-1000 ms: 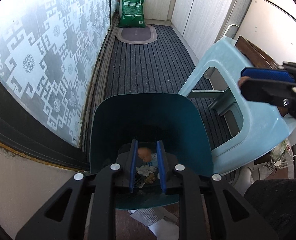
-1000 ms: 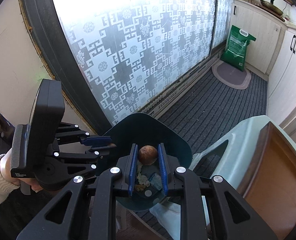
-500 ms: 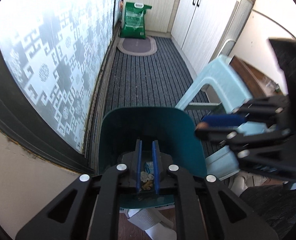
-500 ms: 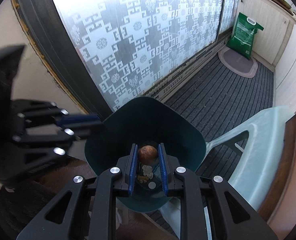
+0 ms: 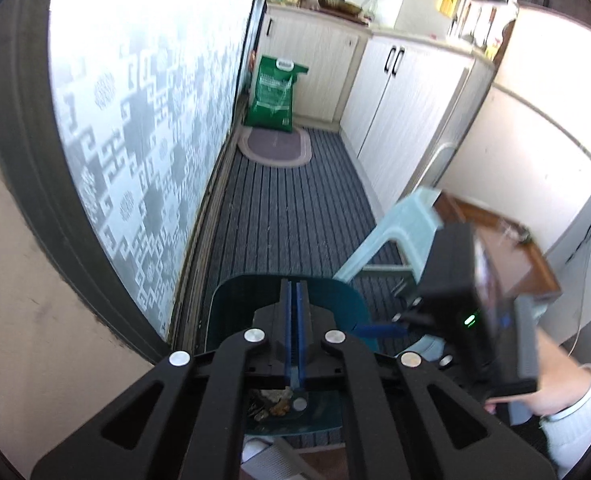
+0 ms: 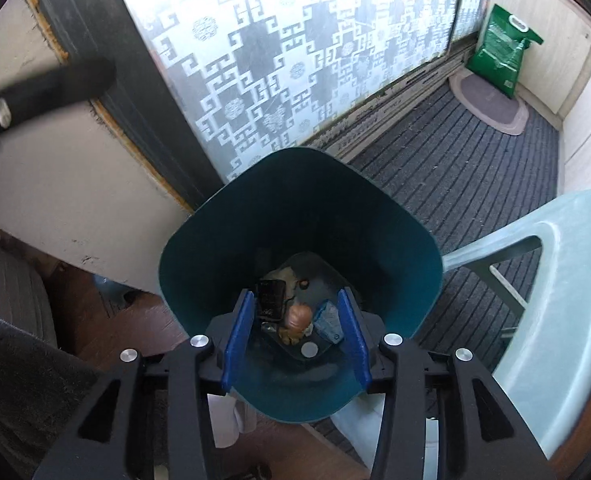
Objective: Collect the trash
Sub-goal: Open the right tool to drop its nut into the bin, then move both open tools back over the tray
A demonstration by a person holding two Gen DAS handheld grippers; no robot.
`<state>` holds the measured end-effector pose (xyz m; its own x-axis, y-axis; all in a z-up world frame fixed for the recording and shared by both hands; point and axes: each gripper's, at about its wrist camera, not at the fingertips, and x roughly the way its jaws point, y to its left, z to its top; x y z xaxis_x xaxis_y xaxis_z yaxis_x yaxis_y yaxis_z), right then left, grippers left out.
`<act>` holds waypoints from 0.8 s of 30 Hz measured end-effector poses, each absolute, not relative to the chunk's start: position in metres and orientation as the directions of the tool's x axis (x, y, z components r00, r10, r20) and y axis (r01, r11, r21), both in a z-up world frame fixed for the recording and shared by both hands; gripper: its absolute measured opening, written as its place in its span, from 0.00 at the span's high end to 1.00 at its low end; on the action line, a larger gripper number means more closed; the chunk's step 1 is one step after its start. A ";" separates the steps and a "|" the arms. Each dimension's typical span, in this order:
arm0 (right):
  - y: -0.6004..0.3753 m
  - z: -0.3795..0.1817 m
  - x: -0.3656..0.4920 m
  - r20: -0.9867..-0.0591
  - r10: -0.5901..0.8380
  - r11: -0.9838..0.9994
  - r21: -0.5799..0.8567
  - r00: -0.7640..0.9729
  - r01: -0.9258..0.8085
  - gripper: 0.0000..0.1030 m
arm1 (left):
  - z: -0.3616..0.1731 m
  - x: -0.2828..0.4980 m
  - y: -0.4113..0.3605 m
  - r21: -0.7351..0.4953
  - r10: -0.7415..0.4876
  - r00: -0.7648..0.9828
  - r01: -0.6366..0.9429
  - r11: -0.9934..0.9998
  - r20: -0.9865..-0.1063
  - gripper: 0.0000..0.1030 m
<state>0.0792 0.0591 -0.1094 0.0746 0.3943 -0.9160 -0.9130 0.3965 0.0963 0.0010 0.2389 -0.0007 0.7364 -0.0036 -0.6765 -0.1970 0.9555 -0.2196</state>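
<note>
Hanging over the bin [image 6: 295, 216], the right gripper [image 6: 295, 332] points down into it. Its blue fingers [image 6: 237, 332] have just been opening and now stand apart, released, with nothing pinched between them. Down past the fingers, at the bottom of the bin, lies the trash. A round brown ball [image 6: 298, 316] sits right between the two fingers, far below them. A dark flat piece [image 6: 270, 300] lies next to the left finger, and a blue scrap [image 6: 327, 318] lies next to the right finger.

The left gripper [image 5: 294, 300] is clenched tight. Its fingers [image 5: 287, 320] press flat against each other and hold nothing. They have just been closing. The bin [image 5: 231, 304] shows behind and under these fingers, and a bit of trash [image 5: 273, 400] peeks out below them.

To the right of the left fingers, a hand [image 5: 551, 392] in a white sleeve [image 5: 579, 416] holds the other gripper [image 5: 379, 329], which reaches to the bin rim. A pale stool [image 6: 555, 320] stands right of the bin. Far ahead of the fingers, a green bag [image 5: 273, 94] leans by a cupboard [image 5: 399, 112], with a mat [image 5: 275, 146] in front of it on the striped floor [image 5: 287, 216].
</note>
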 end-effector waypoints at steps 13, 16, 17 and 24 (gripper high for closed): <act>0.036 -0.061 0.079 -0.850 0.512 0.395 0.101 0.127 -0.913 0.79 | 0.026 0.004 0.226 -0.251 -0.022 0.790 -0.168 0.953 -0.613 0.97; 0.020 -0.043 0.085 -0.824 0.546 0.412 0.104 0.154 -0.905 0.79 | 0.029 0.010 0.216 -0.257 -0.039 0.796 -0.149 0.955 -0.604 0.97; 0.012 -0.038 0.087 -0.815 0.555 0.421 0.103 0.166 -0.901 0.79 | 0.030 0.013 0.211 -0.258 -0.046 0.797 -0.140 0.956 -0.602 0.97; -0.040 -0.015 0.106 -0.784 0.566 0.496 0.079 0.253 -0.865 0.79 | 0.036 0.033 0.172 -0.257 -0.102 0.799 -0.068 0.964 -0.592 0.96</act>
